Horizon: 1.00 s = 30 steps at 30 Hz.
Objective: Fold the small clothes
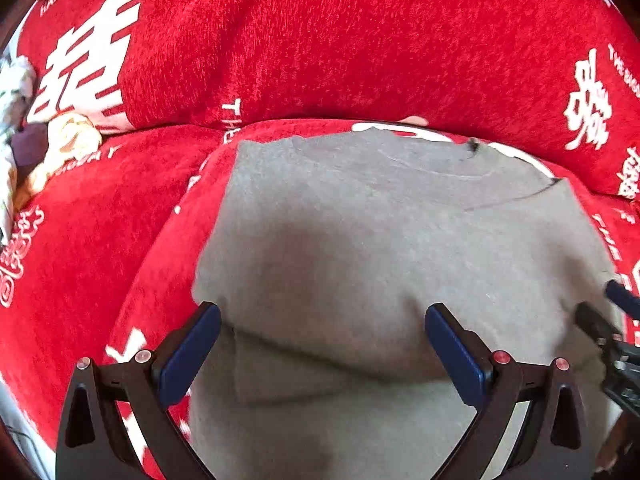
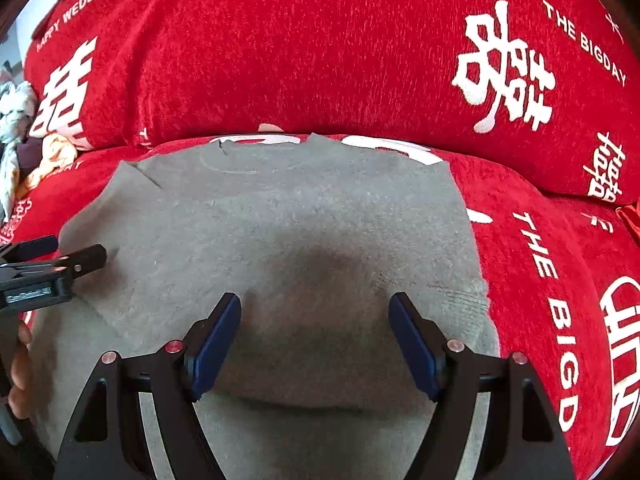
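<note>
On the red sofa seat lies a small grey top (image 1: 400, 220), spread out flat with its neck hole toward the back cushion. Its sides look tucked in already, so it makes a long, neat shape. My guess is it lies flat like this so the next fold comes out straight.

Over the near part of the top hangs the left tool (image 1: 322, 350). It is open very wide and holds nothing; the grey cloth just lies under it. Beside it, the right tool (image 2: 316, 338) is open too, a bit less wide, and also has nothing in it. Both point down at the near end of the top, one toward each side. That seems a good spot to take hold of the bottom edge and lift it up toward the neck.

Under the top is a red cover (image 2: 320, 48) with white writing and big white signs. Far off at the left end of the sofa sits a small heap of other clothes (image 1: 48, 144), maybe waiting for their turn.
</note>
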### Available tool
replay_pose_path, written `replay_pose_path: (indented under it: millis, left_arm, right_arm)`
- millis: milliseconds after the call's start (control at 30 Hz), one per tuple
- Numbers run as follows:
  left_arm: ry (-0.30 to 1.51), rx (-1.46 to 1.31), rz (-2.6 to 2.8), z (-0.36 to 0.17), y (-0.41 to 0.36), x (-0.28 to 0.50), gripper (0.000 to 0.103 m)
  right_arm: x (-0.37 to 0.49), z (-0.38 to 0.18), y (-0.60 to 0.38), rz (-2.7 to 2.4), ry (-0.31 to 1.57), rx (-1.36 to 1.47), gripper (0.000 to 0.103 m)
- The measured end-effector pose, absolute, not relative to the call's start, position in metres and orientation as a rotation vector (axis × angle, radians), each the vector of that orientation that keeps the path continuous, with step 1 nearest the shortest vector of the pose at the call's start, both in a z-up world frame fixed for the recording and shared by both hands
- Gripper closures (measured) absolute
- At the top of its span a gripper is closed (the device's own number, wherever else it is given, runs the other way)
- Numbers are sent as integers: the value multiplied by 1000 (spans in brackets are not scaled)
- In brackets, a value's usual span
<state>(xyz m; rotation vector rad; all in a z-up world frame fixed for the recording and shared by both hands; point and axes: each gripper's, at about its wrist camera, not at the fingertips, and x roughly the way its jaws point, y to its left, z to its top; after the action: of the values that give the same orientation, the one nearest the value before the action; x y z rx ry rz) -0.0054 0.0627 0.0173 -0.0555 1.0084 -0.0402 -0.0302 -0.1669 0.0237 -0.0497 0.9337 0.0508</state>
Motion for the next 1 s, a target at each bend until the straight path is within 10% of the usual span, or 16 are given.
replay_pose_path:
  millis: [1000]
  left_arm:
    - [966,9,-114,-1,53,-136,0]
  right_arm:
    - [-177,8,-195,199,874,-194,24]
